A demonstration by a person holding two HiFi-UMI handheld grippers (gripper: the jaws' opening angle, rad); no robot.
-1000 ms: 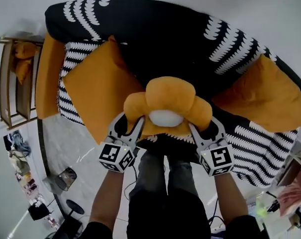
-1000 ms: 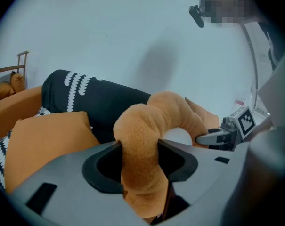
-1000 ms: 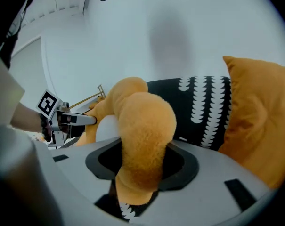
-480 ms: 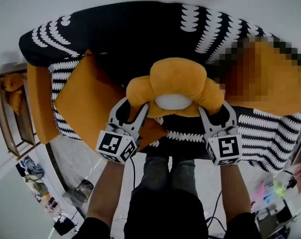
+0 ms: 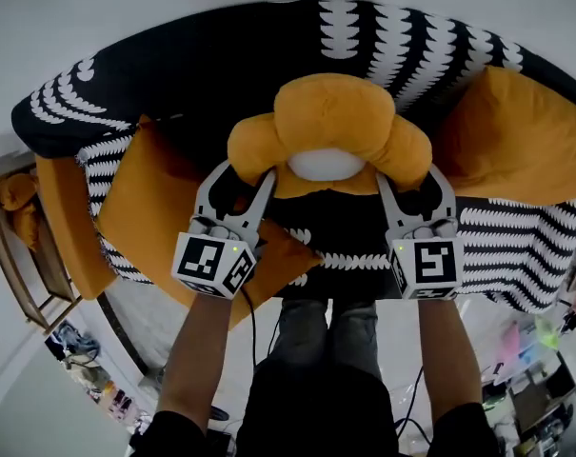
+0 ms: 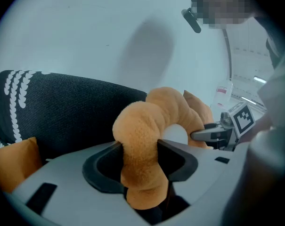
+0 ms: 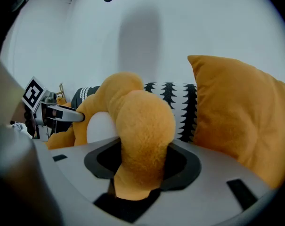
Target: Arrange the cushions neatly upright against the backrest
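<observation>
One flower cushion (image 5: 330, 127) is clamped by the left tongs (image 5: 243, 173) and the right tongs (image 5: 409, 177), whose jaws have just been opening slightly, with two others, left square cushion (image 5: 159, 212) and right square cushion (image 5: 516, 136), on one sofa (image 5: 221, 65).

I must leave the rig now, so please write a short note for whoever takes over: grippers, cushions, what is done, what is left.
Left gripper: shut on one lobe of the flower cushion.
Right gripper: grips the opposite lobe; its jaws have just been opening slightly.
The flower cushion is held before the backrest, between the left square cushion, slanted, and the right square cushion, standing nearly upright.
Done: flower cushion lifted.
Left: stand the flower cushion against the backrest, then straighten the left square cushion.
</observation>
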